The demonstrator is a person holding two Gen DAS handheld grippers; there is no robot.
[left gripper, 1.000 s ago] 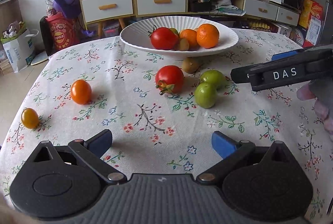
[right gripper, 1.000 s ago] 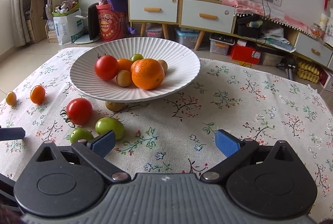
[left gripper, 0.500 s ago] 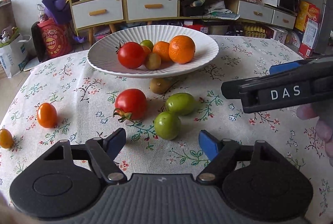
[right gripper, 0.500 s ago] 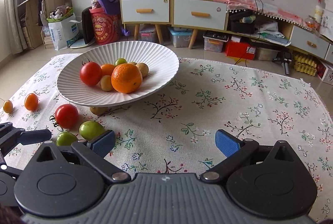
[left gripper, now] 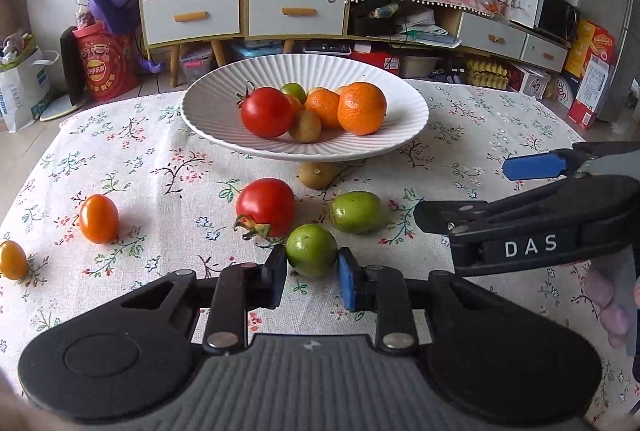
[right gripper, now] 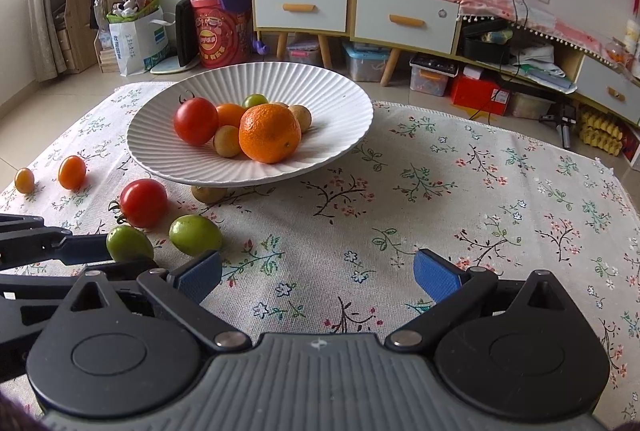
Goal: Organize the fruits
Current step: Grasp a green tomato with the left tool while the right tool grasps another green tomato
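Left wrist view: we see the left tool (left gripper: pixel 312 277), its jaws just drawn in, pinching a round green fruit (left gripper: pixel 311 250) that seems to rest on the floral surface (left gripper: pixel 168 167), just before the red tomato (left gripper: pixel 265 207). Our right tool (right gripper: pixel 318 277) gapes wide, holding nothing, near the white bowl (right gripper: pixel 344 119).

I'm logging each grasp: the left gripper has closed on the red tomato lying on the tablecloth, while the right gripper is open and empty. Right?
Not quite. The left gripper has just closed on the green tomato, not the red tomato behind it, as the left wrist view shows. The right gripper is indeed open and empty.
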